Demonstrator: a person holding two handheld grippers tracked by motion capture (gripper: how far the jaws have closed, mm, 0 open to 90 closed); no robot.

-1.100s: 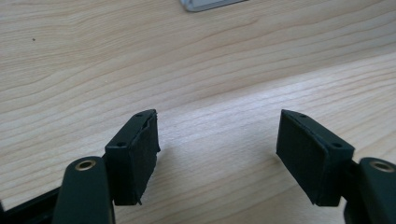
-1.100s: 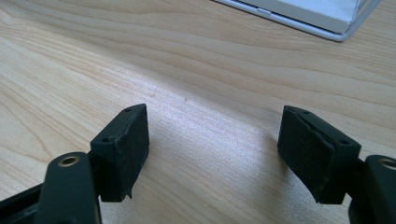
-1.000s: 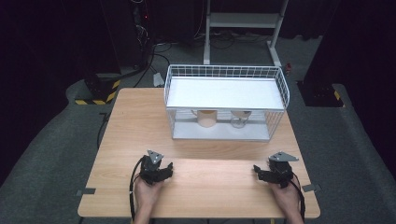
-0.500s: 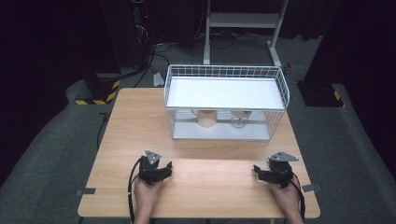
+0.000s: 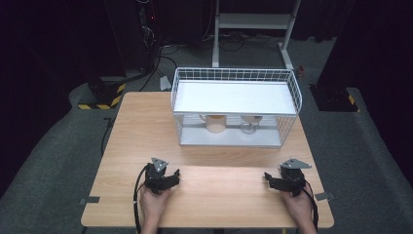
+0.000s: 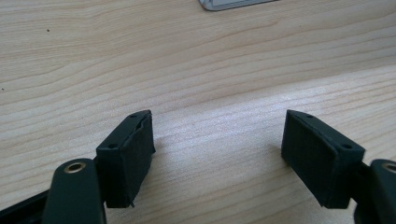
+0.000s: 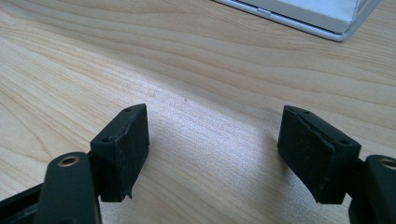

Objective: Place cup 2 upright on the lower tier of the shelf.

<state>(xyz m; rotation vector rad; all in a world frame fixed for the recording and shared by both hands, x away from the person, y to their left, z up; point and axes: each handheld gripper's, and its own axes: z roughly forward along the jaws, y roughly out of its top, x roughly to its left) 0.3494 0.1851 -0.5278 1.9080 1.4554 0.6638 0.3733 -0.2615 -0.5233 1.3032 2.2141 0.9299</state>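
High cam overhead; tong cams near table (image 5: pixel 146 141), sharing it

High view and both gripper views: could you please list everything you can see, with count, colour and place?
table: one, light wood, centre of the high view.
wire rack: one, white, far half of the table, with a white shelf on top.
mug: one, beige, under the shelf, left side.
glass: one, clear, stemmed as far as I can tell, under the shelf, right of the mug.
stand: one, white, on the floor beyond the table.
left gripper: one, black, near edge of the table, jaws apart, nothing between them.
right gripper: one, black, near edge, jaws apart, nothing between them.
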